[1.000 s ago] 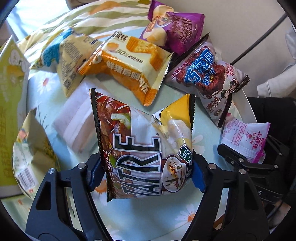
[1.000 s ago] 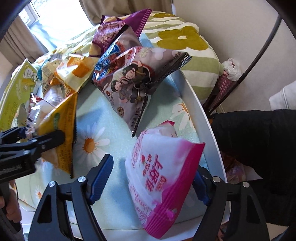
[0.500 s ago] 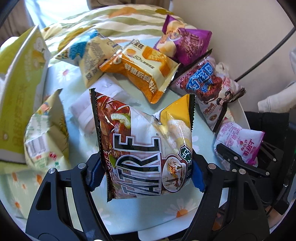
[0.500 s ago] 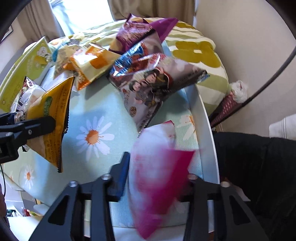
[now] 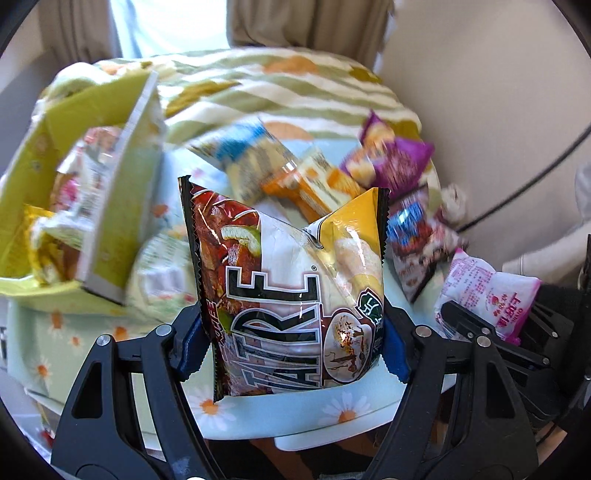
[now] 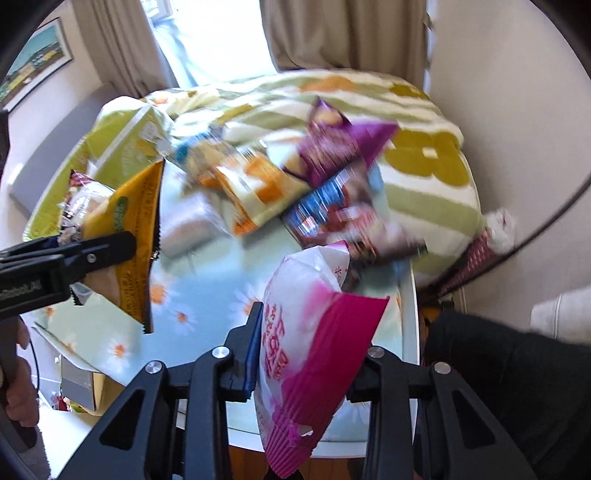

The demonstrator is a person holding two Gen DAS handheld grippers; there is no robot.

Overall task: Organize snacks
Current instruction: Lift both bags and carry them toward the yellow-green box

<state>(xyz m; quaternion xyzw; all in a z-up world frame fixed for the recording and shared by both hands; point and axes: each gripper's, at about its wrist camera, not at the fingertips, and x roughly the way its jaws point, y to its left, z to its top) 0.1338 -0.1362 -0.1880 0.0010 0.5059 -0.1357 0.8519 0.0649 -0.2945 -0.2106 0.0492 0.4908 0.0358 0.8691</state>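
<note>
Round table (image 6: 410,295), daisy-print cloth (image 5: 343,406) over it, landmark. Striped green-and-cream blanket (image 5: 280,77) behind table, against far edge. Beige curtains (image 6: 343,33) beyond blanket, bright window (image 6: 218,40) between them. Framed picture (image 6: 37,59) on wall far left of table. Black cable (image 5: 524,188) slanting across wall right of table.

Your table (image 5: 280,421) wears a pale blue daisy-print cloth. On it you have a purple bag (image 5: 391,162), an orange packet (image 5: 314,188), a blue-and-cream packet (image 5: 243,155), a dark blue-labelled bag (image 5: 413,236) and an open yellow-green box (image 5: 92,173) at the left.
</note>
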